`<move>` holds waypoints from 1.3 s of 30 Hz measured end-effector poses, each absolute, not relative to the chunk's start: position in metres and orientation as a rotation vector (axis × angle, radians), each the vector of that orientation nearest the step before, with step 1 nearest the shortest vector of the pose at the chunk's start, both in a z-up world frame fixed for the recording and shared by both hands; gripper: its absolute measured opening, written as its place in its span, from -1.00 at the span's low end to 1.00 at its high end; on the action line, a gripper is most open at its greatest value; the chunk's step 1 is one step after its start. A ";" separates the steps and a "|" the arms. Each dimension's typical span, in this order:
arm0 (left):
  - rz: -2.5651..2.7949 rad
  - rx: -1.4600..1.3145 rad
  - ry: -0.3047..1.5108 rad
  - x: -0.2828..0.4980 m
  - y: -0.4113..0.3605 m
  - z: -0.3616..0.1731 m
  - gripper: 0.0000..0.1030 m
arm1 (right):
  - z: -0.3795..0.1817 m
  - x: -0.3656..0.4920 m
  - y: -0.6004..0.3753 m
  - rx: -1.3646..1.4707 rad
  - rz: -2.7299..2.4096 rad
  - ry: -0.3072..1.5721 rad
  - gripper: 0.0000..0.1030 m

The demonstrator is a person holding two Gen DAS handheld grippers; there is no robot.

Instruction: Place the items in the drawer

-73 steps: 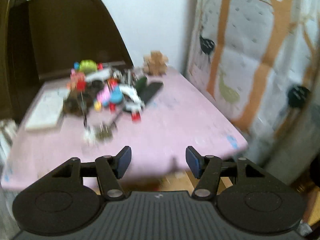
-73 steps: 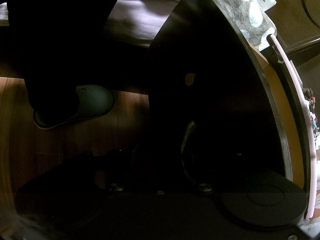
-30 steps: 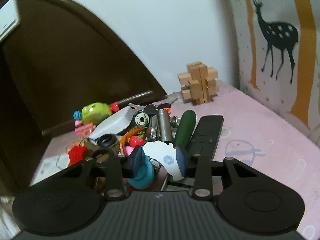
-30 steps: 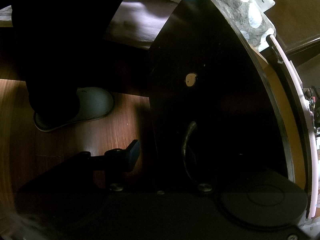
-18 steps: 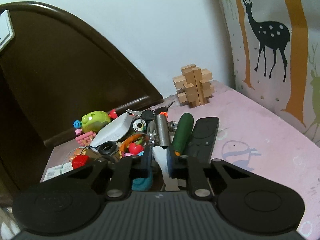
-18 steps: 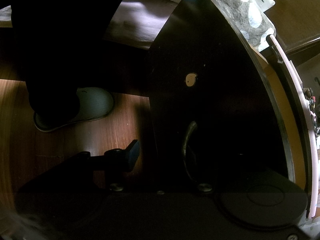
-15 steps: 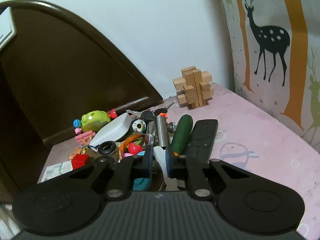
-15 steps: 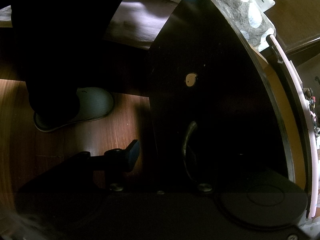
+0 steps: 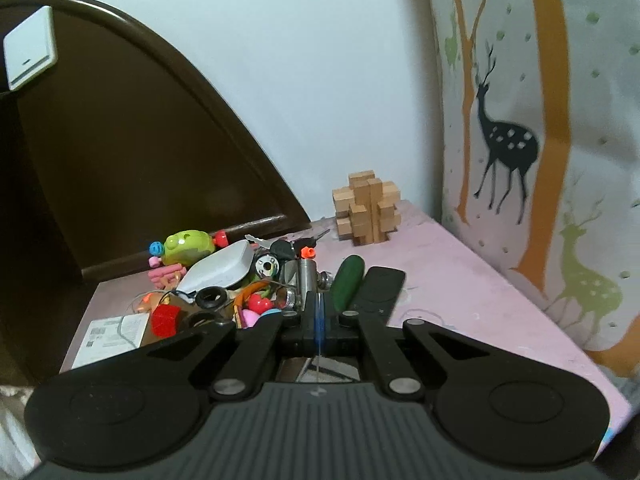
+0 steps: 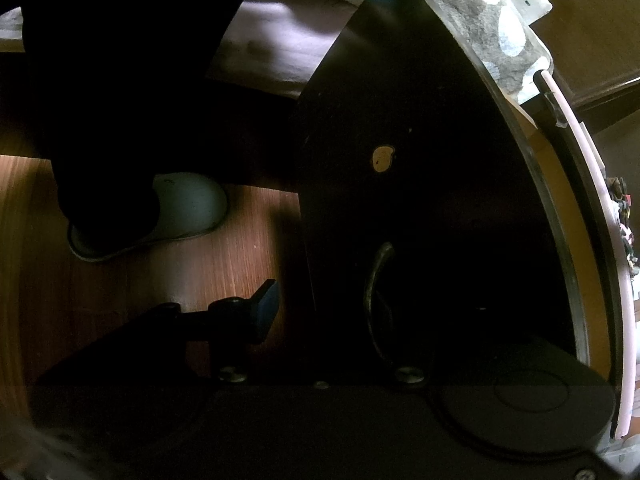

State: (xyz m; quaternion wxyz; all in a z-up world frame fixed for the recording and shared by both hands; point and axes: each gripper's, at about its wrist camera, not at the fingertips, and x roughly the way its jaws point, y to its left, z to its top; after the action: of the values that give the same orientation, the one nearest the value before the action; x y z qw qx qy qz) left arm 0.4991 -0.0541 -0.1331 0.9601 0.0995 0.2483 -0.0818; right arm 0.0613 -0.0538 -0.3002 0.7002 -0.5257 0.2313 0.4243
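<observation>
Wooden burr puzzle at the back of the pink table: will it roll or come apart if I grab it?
The wooden burr puzzle stands on blocky, square-cut arms, so it probably won't roll. Its interlocked bars look separate, so a loose pinch might shift one. It likely feels light and stiff.

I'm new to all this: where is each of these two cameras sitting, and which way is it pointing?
Left wrist: rides on the left gripper, looking across the pink table at the toy pile and wooden puzzle; its jaws are closed.
Right wrist: rides on the right gripper, looking down at the dark drawer front, its handle and the floor; the person's slipper shows.
Shared: the pink table edge and a sliver of the pile.
</observation>
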 end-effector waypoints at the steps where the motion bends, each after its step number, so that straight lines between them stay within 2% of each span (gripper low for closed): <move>1: -0.173 0.192 0.503 0.493 -0.052 -0.130 -1.00 | -0.300 0.061 -0.054 -1.172 0.945 0.515 0.00; 8: -0.219 0.184 0.488 0.430 -0.042 -0.114 -1.00 | -0.299 0.062 -0.054 -1.176 0.949 0.521 0.00; 15: -0.262 0.148 0.551 0.372 -0.036 -0.124 -1.00 | -0.299 0.061 -0.055 -1.178 0.950 0.519 0.00; 21: -0.334 0.172 0.711 0.341 -0.038 -0.171 -1.00 | -0.299 0.061 -0.055 -1.178 0.948 0.519 0.00; 29: -0.338 0.186 0.933 0.339 -0.044 -0.258 -1.00 | -0.299 0.063 -0.057 -1.185 0.964 0.509 0.00; 35: -0.329 0.183 1.008 0.342 -0.045 -0.274 -0.99 | -0.300 0.063 -0.056 -1.188 0.965 0.506 0.00; 38: -0.322 0.202 1.002 0.343 -0.046 -0.275 -0.79 | -0.300 0.063 -0.056 -1.187 0.965 0.507 0.00; 39: -0.322 0.200 1.000 0.343 -0.045 -0.274 -0.60 | -0.300 0.064 -0.056 -1.187 0.965 0.508 0.00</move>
State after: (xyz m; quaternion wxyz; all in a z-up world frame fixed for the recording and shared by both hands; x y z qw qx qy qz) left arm 0.3430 -0.0445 -0.2737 0.8604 0.0952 0.4766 -0.1534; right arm 0.0635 -0.0558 -0.3000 0.6925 -0.5313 0.2272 0.4318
